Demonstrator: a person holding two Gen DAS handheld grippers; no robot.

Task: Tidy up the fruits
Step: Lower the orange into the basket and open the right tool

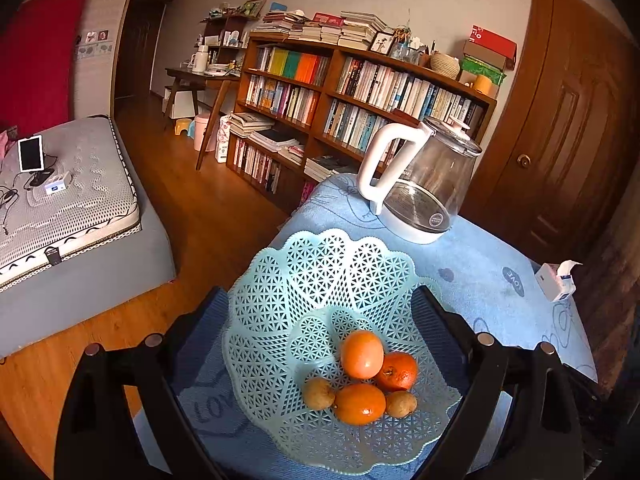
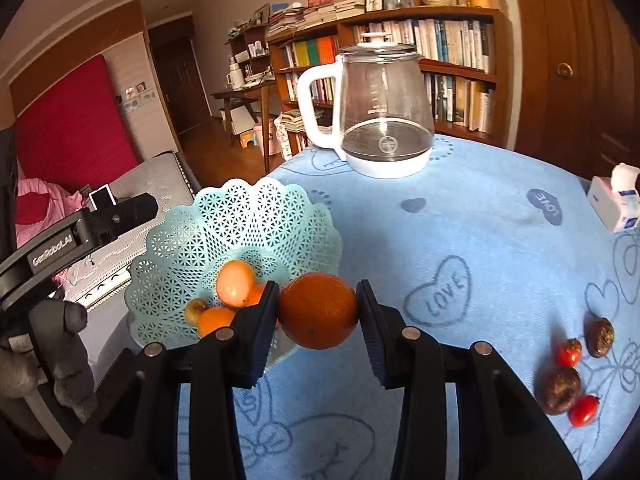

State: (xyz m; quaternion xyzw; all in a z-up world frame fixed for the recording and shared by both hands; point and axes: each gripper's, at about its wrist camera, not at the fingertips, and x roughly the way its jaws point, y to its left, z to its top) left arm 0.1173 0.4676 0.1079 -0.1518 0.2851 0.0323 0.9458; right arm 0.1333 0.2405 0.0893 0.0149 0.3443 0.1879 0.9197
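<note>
A pale blue lattice basket [image 1: 320,264] [image 2: 240,224] stands on the blue tablecloth [image 2: 480,240]. It holds three orange fruits [image 1: 362,354] and two small brown ones [image 1: 318,393]. My left gripper [image 1: 320,290] is open, its fingers spread wide on either side of the basket; whether they touch the rim I cannot tell. My right gripper [image 2: 318,300] is shut on an orange [image 2: 318,310], held just above the cloth at the basket's right rim. Two cherry tomatoes [image 2: 570,352] and two dark brown fruits [image 2: 559,390] lie loose at the right.
A glass kettle [image 1: 424,184] [image 2: 384,120] with a white handle stands at the table's far side. A tissue pack [image 1: 556,280] [image 2: 614,204] sits at the right edge. A bed [image 1: 68,200] lies left of the table, a bookcase [image 1: 360,92] behind it.
</note>
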